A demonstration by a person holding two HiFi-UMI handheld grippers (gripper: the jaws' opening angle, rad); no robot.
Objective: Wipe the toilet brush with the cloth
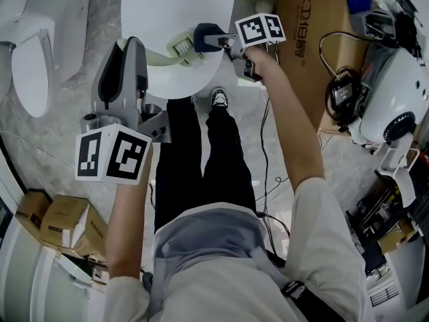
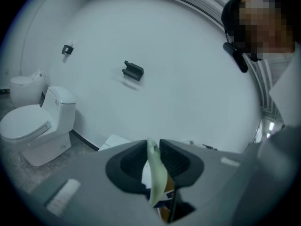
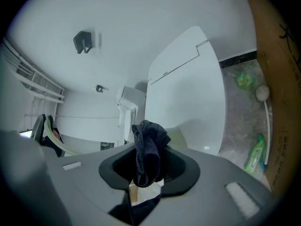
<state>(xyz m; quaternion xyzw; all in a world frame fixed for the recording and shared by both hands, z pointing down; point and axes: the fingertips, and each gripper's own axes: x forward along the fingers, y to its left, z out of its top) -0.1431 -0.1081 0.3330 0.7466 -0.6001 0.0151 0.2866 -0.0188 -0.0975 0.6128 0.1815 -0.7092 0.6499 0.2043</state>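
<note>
In the head view my left gripper is shut on the pale green handle of the toilet brush. The handle runs right to the ribbed brush head. My right gripper is shut on a dark blue cloth, which sits against the right side of the brush head. In the left gripper view the green handle is pinched upright between the black pads of the left gripper. In the right gripper view the bunched cloth sticks up from the right gripper.
A white rounded panel lies behind the brush. A toilet stands far left. A tall cardboard box and a white machine with cables fill the right. Small boxes sit lower left. My shoe is below the panel.
</note>
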